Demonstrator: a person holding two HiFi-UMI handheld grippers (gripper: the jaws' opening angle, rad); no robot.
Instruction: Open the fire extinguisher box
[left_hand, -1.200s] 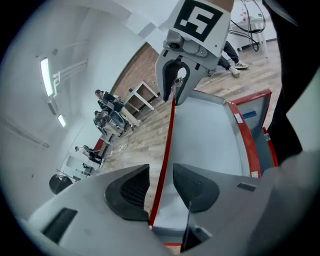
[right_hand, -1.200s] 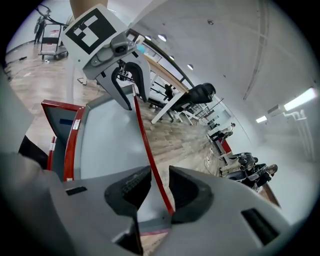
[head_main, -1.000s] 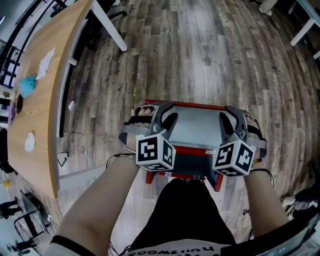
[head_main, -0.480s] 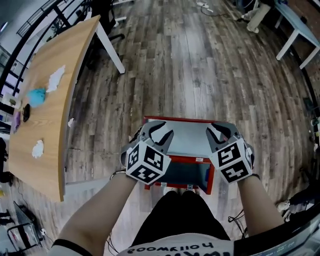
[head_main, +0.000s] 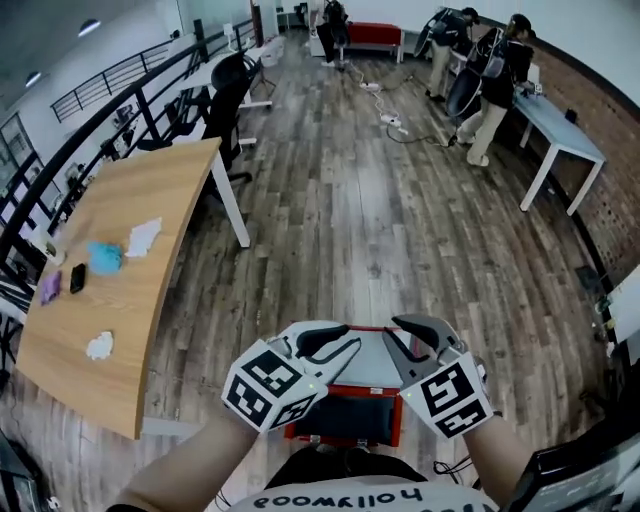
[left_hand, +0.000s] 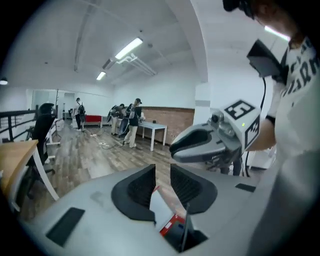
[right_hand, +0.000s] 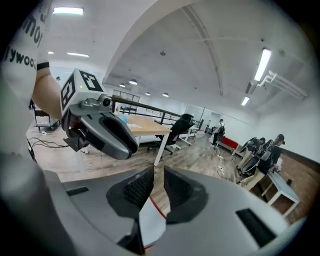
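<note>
Showing fire extinguisher box (head_main: 345, 418) partly; both sides covered.

The head view looks forward and down; gripper views peer closely along their fingers (left_hand: 137, 187). All share the desk (head_main: 140, 300) at ten o'clock.

Blue cloth (head_main: 104, 257) lies on wooden table (head_main: 160, 180).
</note>
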